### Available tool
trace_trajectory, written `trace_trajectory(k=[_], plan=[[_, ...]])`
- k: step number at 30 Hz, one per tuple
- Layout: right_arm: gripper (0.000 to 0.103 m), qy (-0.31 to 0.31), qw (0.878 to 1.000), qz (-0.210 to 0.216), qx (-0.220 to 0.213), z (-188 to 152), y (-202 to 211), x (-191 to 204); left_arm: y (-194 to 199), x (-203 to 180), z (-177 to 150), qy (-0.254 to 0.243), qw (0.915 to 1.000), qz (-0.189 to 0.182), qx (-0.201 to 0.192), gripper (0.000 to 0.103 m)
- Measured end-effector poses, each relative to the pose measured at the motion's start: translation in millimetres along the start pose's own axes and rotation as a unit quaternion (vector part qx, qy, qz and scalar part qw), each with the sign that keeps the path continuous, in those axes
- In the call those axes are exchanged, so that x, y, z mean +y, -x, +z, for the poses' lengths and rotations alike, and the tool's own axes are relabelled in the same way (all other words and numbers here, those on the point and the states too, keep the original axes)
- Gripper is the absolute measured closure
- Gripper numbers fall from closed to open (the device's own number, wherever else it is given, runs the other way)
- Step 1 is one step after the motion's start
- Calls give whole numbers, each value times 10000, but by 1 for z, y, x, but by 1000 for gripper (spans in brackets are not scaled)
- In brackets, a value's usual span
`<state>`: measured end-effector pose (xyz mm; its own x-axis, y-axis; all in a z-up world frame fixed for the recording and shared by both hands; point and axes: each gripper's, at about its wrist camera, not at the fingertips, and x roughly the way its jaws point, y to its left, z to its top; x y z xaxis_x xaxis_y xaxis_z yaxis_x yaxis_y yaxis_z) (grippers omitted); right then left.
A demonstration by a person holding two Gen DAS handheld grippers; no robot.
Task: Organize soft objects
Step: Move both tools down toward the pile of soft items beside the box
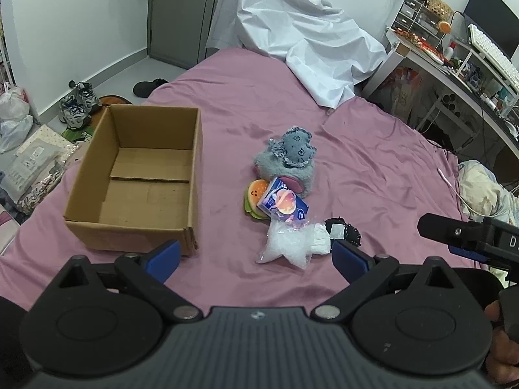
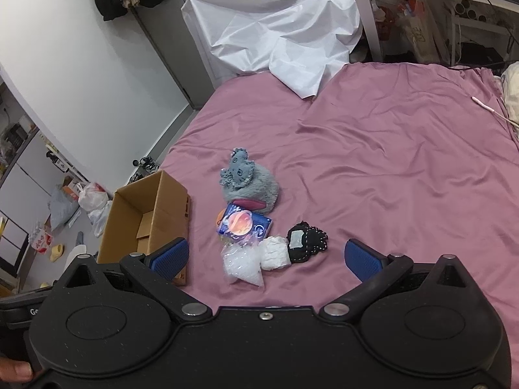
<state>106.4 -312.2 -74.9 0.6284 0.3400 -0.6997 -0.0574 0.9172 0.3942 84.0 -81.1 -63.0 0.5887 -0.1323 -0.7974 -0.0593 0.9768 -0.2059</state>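
Note:
An empty cardboard box (image 1: 139,175) (image 2: 146,217) stands open on the pink bed. To its right lies a pile of soft things: a grey plush toy (image 1: 287,159) (image 2: 248,183), a burger plush (image 1: 254,194), a blue tissue pack (image 1: 283,204) (image 2: 243,223), a clear plastic bag (image 1: 283,248) (image 2: 241,264), a white cloth roll (image 1: 321,243) (image 2: 275,253) and a black knit item (image 1: 345,231) (image 2: 306,241). My left gripper (image 1: 256,259) is open and empty, just short of the bag. My right gripper (image 2: 267,259) is open and empty, over the bag and roll; it shows in the left wrist view (image 1: 467,235).
A crumpled white sheet (image 1: 301,32) (image 2: 275,29) lies at the bed's far end. A cluttered desk (image 1: 454,64) stands to the right. Shoes (image 1: 78,103) and bags (image 1: 16,113) lie on the floor left of the bed. A white cable (image 2: 489,110) runs along the right side.

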Motion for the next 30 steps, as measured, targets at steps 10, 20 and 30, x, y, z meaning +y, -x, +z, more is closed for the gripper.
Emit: trace_trajectory(k=[10, 20, 30], plan=[[0, -356, 9992, 51, 150, 1, -20, -20, -32, -9, 4, 28, 9997, -31, 237, 15], [7, -798, 9950, 417, 430, 7, -47, -36, -70, -11, 4, 231, 9983, -43, 527, 28], [34, -1252, 9824, 901, 1053, 9, -84, -44, -108, -15, 7, 377, 9958, -254, 794, 32]])
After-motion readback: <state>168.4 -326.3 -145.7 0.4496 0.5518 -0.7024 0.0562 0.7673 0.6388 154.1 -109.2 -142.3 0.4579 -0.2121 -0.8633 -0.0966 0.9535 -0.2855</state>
